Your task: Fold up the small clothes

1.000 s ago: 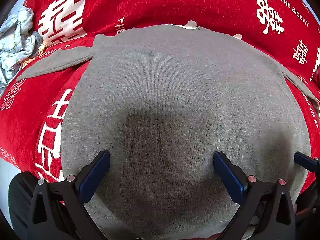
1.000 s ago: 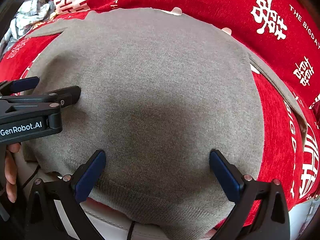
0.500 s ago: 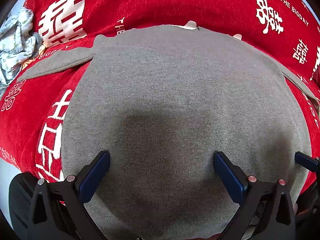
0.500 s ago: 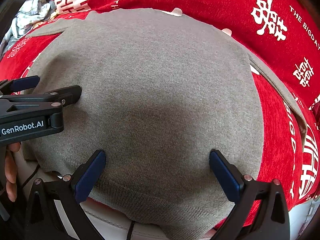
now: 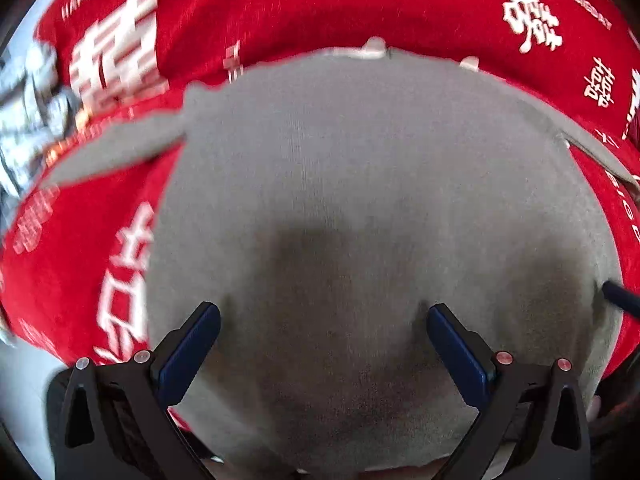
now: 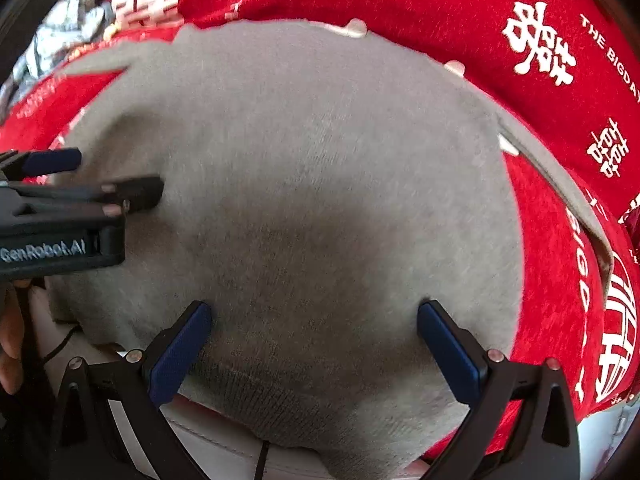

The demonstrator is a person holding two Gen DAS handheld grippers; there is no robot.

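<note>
1. A grey knitted sweater lies spread flat on a red cloth printed with white characters; it fills the middle of both wrist views.
2. The left gripper hangs over the sweater's lower part with its blue-padded fingers spread wide, nothing between them.
3. The right gripper is likewise spread wide above the sweater's ribbed hem, which lies at 6 o'clock in its view.
4. In the right wrist view the left gripper enters from 9 o'clock, its tips just over the sweater's left part.
5. One sleeve stretches out toward 9 o'clock in the left wrist view; the other sleeve runs toward 3 o'clock in the right wrist view.
6. A crumpled pale garment sits at 10 o'clock on the cloth, well apart from the sweater's body.
7. Part of a hand shows at 8 o'clock in the right wrist view.
</note>
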